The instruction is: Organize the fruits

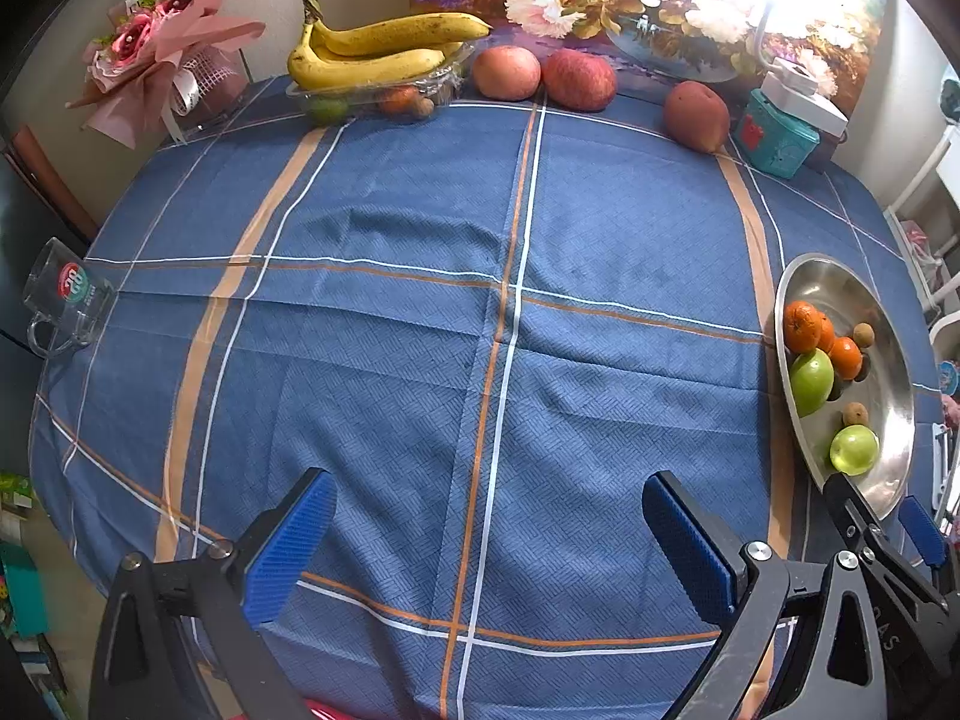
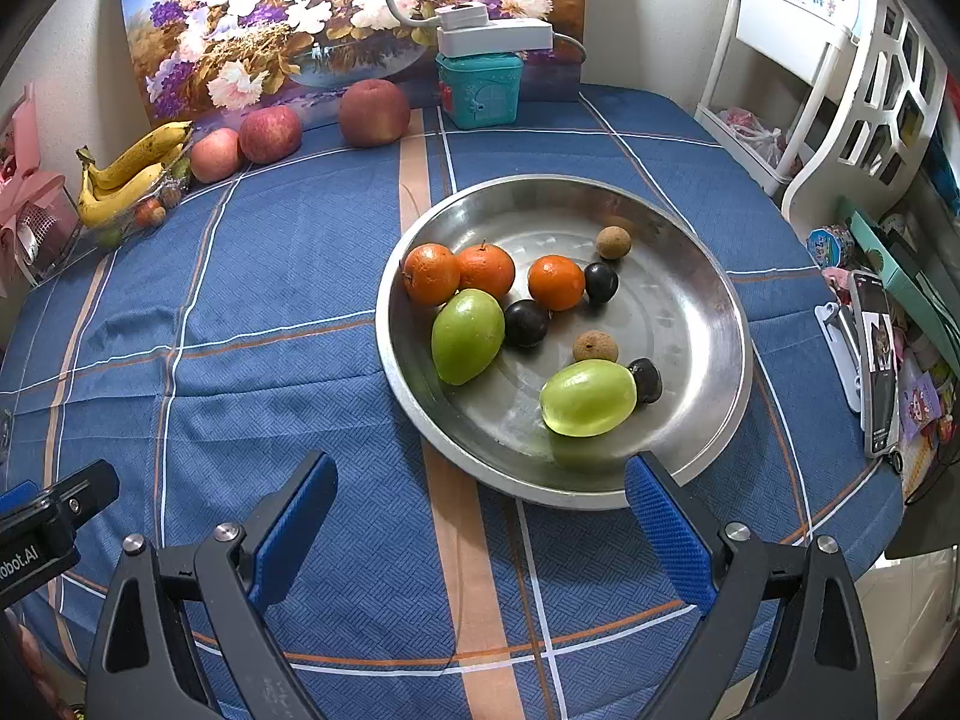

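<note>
The left gripper (image 1: 489, 546) hangs over the near edge of the desk (image 1: 390, 312), and its jaws are wide apart with nothing in them. The right gripper (image 2: 480, 534) hangs over the near edge too, a bit to the right. Its jaws are spread wide and hold nothing. One blue finger (image 2: 666, 531) sits in front of the near rim of the metal bowl (image 2: 690, 312).

The bowl stands on the blue cloth by the right edge of the desk. In it lie three oranges (image 2: 486, 270), two green fruits (image 2: 467, 336), three small dark plums (image 2: 525, 323) and two little brown fruits (image 2: 613, 242). Two oranges touch each other, and the bigger green fruit leans on them. One dark plum touches the other green fruit (image 2: 588, 397).

Along the far edge of the desk sit three red apples (image 2: 373, 113), well apart from the bowl. Two of them sit side by side. In the far left corner, a bunch of bananas (image 1: 372, 54) lies on top of a clear box (image 1: 336, 97) with small fruits inside. A teal box (image 2: 480, 90) stands at the far edge beside one apple. A glass mug (image 1: 63, 300) stands at the left edge.
</note>
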Motion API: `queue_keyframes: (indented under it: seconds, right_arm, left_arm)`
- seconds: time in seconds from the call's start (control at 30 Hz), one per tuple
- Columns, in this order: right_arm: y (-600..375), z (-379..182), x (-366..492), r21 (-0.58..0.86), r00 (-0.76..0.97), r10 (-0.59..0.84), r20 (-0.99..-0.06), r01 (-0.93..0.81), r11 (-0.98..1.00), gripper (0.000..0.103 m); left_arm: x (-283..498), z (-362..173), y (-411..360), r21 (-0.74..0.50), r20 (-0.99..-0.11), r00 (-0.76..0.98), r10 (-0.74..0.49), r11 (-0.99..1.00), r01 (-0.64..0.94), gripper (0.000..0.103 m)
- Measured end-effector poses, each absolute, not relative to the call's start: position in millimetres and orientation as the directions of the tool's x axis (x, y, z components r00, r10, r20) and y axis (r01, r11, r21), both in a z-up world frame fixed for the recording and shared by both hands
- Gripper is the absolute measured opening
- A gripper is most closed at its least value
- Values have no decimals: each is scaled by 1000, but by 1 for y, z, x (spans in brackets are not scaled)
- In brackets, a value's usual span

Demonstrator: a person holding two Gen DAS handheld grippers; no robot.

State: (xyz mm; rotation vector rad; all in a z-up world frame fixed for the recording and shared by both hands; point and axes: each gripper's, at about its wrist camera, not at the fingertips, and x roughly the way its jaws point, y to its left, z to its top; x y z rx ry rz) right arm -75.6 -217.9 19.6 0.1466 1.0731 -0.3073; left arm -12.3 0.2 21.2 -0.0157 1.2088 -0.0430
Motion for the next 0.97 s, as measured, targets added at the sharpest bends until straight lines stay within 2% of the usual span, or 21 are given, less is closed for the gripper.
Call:
queue_keyframes:
  seconds: [0.5, 0.83, 0.97]
  right_arm:
    - [-218, 19, -75, -30, 439, -175, -881, 318, 948, 97]
    - [-220, 19, -75, -30, 439, -173, -882, 314, 949, 97]
    - [-219, 18, -76, -29, 439, -173, -882, 314, 949, 97]
  left_arm:
    - [-12, 22, -1, -28, -936, 350, -35, 999, 26, 103]
    - [-15, 25, -4, 46, -928, 372, 28, 998, 39, 103]
    - [-15, 25, -7, 46, -927, 374, 19, 997, 62, 103]
